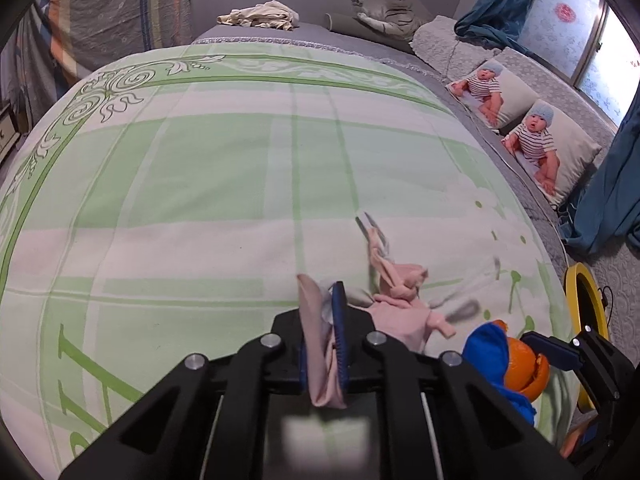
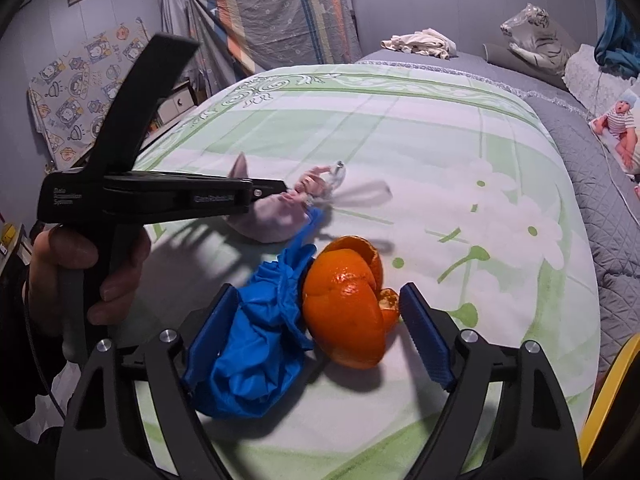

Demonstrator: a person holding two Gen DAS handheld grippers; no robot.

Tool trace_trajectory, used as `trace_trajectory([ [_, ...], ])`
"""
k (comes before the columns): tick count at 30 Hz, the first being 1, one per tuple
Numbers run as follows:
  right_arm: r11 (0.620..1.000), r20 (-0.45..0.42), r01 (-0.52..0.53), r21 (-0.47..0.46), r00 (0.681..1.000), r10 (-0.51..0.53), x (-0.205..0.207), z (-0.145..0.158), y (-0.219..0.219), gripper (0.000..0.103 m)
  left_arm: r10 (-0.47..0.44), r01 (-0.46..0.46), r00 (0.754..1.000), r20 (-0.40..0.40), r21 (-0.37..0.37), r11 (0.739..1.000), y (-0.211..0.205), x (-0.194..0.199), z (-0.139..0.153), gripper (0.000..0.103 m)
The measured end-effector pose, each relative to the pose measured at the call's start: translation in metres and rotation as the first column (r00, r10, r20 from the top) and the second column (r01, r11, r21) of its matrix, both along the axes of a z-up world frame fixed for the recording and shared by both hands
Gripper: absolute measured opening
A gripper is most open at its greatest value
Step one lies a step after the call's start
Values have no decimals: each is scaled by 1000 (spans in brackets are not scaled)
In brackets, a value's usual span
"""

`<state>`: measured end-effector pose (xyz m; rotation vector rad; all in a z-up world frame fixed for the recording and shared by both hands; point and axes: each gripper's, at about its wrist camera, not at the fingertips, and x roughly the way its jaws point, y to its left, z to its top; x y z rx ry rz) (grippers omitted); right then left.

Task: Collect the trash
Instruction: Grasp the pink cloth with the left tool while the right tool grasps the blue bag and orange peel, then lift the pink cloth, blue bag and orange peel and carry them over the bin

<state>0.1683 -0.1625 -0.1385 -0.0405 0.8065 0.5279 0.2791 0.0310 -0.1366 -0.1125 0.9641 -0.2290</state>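
My left gripper (image 1: pixel 325 334) is shut on a pink rubbery glove-like piece of trash (image 1: pixel 400 300), held just above the green and white bedspread (image 1: pixel 200 200); it shows in the right wrist view (image 2: pixel 280 216) too, blurred. My right gripper (image 2: pixel 320 336) is open, its blue pads on either side of a crumpled blue glove (image 2: pixel 256 344) and an orange peel (image 2: pixel 344 312) lying on the bedspread (image 2: pixel 440 140). The blue glove (image 1: pixel 496 364) and peel (image 1: pixel 528 368) also show at the lower right of the left wrist view.
A yellow-rimmed container (image 1: pixel 580 312) stands at the bed's right side, seen also in the right wrist view (image 2: pixel 612 392). Baby-print pillows (image 1: pixel 532 136), a plush tiger (image 1: pixel 388 8) and crumpled cloth (image 1: pixel 260 16) lie at the bed's far end.
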Motion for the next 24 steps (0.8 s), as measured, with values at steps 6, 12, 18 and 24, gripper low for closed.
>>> trace_trajectory([
  [6, 1000, -23, 11, -9, 1000, -11, 7, 0, 1, 68, -12, 12, 1000, 12, 3, 1000, -3, -1, 0, 6],
  [12, 1000, -42, 21, -18, 999, -22, 10, -3, 1, 56, -23, 23, 1000, 17, 1, 1000, -4, -4, 1, 5],
  [18, 1000, -40, 26, -10, 999, -27, 9, -1, 1, 48, -17, 17, 1000, 20, 3, 1000, -5, -5, 3, 4],
  [24, 999, -31, 34, -16, 999, -34, 3, 3, -2, 46, -21, 21, 999, 43, 2, 1000, -6, -9, 10, 4],
])
